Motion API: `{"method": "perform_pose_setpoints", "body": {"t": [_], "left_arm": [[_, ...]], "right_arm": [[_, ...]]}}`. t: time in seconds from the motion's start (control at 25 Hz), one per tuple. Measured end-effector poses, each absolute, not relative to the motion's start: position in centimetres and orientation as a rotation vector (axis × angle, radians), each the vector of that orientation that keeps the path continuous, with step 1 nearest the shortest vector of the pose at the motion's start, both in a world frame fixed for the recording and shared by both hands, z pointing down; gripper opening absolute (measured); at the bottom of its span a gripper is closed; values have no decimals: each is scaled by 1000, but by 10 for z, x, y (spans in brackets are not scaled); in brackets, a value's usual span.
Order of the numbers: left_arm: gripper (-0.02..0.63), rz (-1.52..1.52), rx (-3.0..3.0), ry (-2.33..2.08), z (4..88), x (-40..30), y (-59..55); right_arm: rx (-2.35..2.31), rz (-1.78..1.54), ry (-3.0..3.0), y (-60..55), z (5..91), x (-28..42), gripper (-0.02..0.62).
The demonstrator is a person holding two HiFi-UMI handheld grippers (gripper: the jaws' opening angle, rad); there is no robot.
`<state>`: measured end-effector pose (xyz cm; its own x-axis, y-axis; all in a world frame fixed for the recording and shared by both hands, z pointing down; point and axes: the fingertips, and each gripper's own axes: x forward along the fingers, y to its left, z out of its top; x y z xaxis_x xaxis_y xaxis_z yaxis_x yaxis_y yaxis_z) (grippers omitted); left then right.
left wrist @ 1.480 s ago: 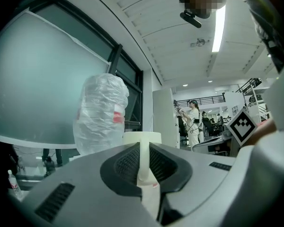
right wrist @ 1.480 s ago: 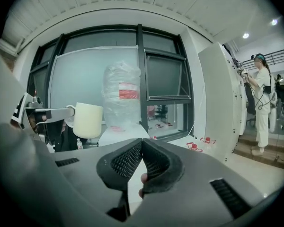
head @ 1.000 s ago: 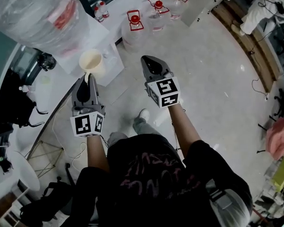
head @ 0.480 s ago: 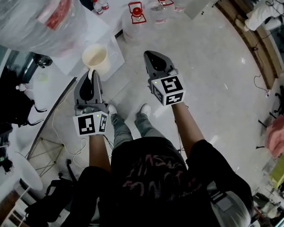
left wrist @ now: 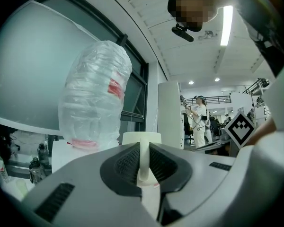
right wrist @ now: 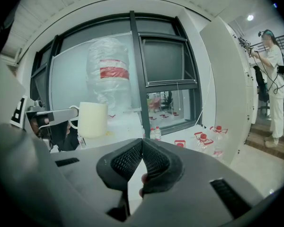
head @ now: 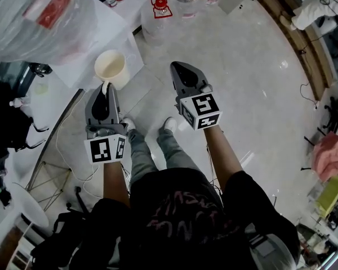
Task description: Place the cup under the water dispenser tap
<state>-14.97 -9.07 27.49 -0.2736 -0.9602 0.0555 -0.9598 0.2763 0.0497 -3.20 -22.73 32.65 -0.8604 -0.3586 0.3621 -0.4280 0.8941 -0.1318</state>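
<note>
A cream cup (head: 111, 68) hangs by its handle (left wrist: 144, 161) in my left gripper (head: 105, 89), which is shut on that handle and holds the cup upright. The cup's body (left wrist: 141, 138) shows just past the jaws, beside the water dispenser's plastic-wrapped bottle (left wrist: 95, 94). In the head view that bottle (head: 28, 13) fills the top left, above the white dispenser body (head: 81, 61). No tap is visible. My right gripper (head: 183, 72) floats to the right of the cup, shut with nothing in it; its view shows the cup (right wrist: 92, 119) off to its left.
Several clear water jugs with red caps (head: 159, 11) stand on the pale tiled floor ahead. A table edge with cables (head: 50, 145) lies to the left. A white pillar (right wrist: 227, 89) stands at the right, and a person in white (right wrist: 274, 79) beyond it.
Both grippers have sunk a little, the cup still held by its handle. The dispenser bottle and the jugs have slid up and out toward the top of the head view.
</note>
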Motion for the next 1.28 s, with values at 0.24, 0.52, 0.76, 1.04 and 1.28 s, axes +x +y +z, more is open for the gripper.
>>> {"method": "perform_pose_setpoints", "body": {"t": [0.24,0.52,0.76,1.04,1.28], "left_arm": [[44,-20,1849,-2445,307,-149,-93],[44,-50,1858,-2421,362,-142,-89],[44,-30,1841,-2403,429,-146,-84],[44,-37,1818,-2410,507,-162,-87],[44,-40,1821,-2427,570,-179,-105]], "right_arm": [[577,294,-2735,-227,355,-35,14],[582,304,-2725,-221,407,-33,14],[580,330,-2712,-215,462,-35,14],[571,335,-2697,-210,530,-41,14],[578,333,-2678,-220,594,-45,14]]}}
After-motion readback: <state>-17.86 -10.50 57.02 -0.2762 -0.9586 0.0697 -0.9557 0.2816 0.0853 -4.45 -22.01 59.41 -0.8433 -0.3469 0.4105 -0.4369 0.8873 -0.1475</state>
